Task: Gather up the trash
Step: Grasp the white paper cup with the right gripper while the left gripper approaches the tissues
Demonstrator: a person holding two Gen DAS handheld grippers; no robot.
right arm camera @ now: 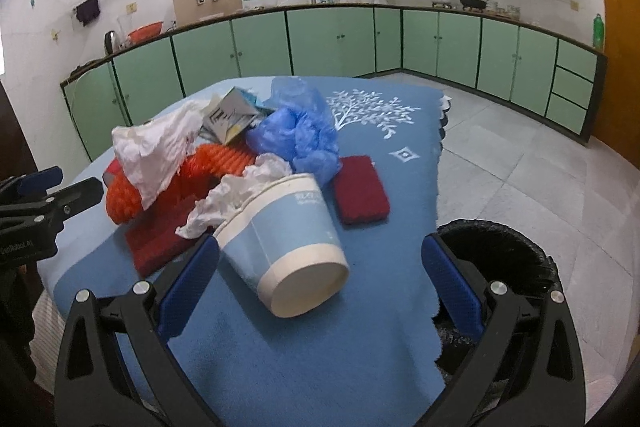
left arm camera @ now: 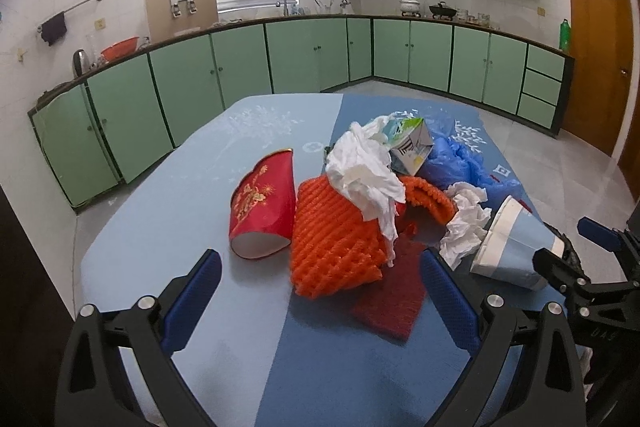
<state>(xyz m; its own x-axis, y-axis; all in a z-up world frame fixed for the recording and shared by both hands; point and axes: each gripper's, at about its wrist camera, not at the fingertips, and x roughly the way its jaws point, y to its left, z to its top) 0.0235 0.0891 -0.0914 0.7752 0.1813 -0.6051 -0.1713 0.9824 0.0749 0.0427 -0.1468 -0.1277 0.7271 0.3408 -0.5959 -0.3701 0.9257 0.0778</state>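
Trash pile (left arm camera: 360,195) on table | left tool (left arm camera: 320,291) wide, empty | right tool (right arm camera: 320,279) wide, straddling blue cup (right arm camera: 288,243)

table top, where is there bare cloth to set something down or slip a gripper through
Free: the light blue cloth left of the red paper cup, the near strip before the open left gripper, and the dark blue corner with the white tree print beyond the dark red sponge. Crowded: the centre, where orange foam netting, white crumpled tissues and the blue plastic bag pile up.
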